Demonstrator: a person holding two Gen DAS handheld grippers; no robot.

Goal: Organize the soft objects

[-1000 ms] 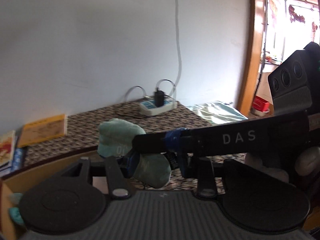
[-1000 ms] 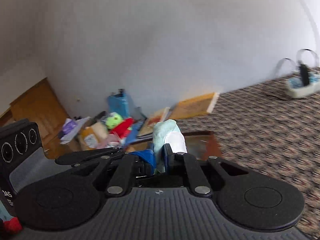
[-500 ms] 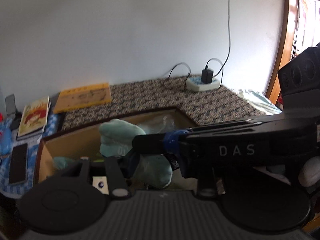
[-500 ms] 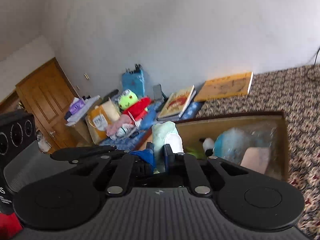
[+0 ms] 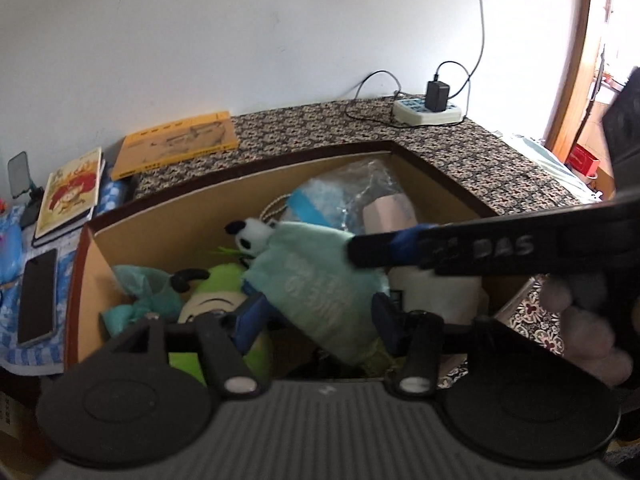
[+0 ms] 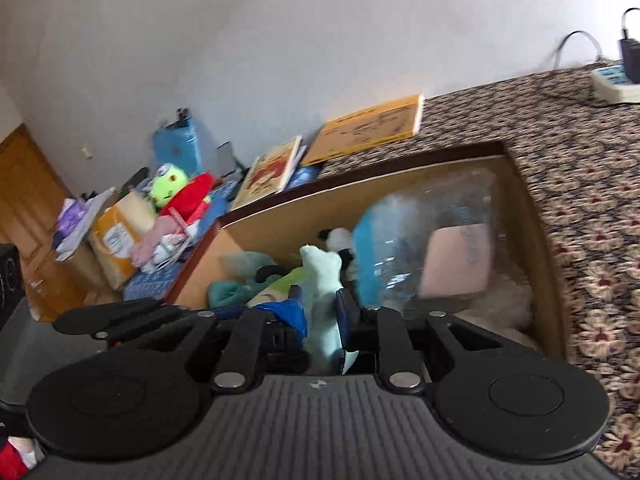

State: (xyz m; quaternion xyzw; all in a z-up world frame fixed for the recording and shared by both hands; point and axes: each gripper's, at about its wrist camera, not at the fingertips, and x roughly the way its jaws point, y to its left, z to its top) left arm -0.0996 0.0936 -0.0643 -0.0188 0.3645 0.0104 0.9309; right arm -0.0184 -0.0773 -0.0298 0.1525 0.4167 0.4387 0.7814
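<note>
While both grippers hang over the open cardboard box (image 5: 192, 216), the pale green cloth pouch (image 5: 316, 284) sits in the middle of the left wrist view, right above the pile of soft stuff inside. The left gripper (image 5: 316, 316) has its jaws opening, with the pouch between its blue-taped fingertips (image 5: 250, 316), and they look spread clear of the fabric on both sides. The right gripper (image 6: 320, 312) is pinched tight on the pouch's narrow end, which pokes up between its jaws at the centre of the right wrist view; in the left view that same gripper cuts in from the right edge as a long black bar over the pouch. Below the pouch in the box you can see a green plush (image 5: 216, 300), a little panda toy (image 5: 250, 234) toward the middle, a teal plush (image 5: 140, 292) at lower left, and a clear plastic bag (image 5: 348, 196) with blue and pink things inside at the back. Behind the box, upper left, a yellow book (image 5: 176, 144) lies on the patterned cloth (image 5: 320, 132), and a power strip (image 5: 426, 110) sits upper right by the wall.
</note>
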